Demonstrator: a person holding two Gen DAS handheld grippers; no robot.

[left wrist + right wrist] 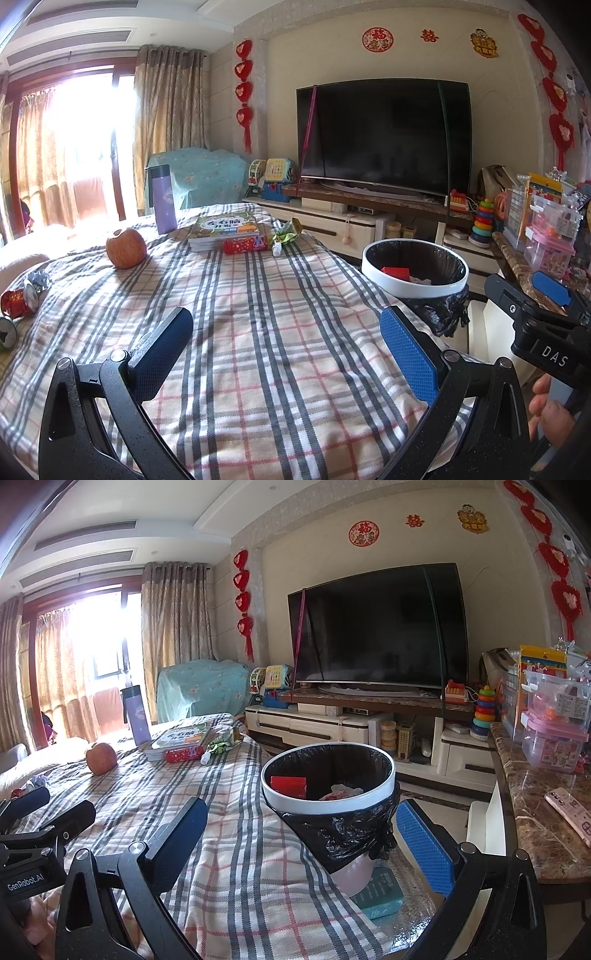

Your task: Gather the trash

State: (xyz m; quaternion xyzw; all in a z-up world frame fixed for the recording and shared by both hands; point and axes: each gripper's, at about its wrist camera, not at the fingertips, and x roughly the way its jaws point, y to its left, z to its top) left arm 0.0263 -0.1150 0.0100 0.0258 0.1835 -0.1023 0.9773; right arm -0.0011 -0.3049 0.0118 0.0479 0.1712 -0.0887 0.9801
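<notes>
A white trash bin [413, 286] with a black liner stands at the right edge of the plaid-covered table [258, 332]; it also shows in the right wrist view [327, 801], holding a red box and crumpled paper. My left gripper [288, 350] is open and empty above the plaid cloth. My right gripper [303, 845] is open and empty, just in front of the bin. A green wrapper [288, 230], a red packet [245, 244] and a small white bottle [276, 250] lie at the far end. Red and silver wrappers [22, 295] lie at the left edge.
An apple [125, 248], a purple flask [164, 199] and a stack of books [225, 227] sit on the table. A TV [384, 136] on a low cabinet stands behind. A marble counter [535, 812] with boxes and a pink phone [570, 812] is at right.
</notes>
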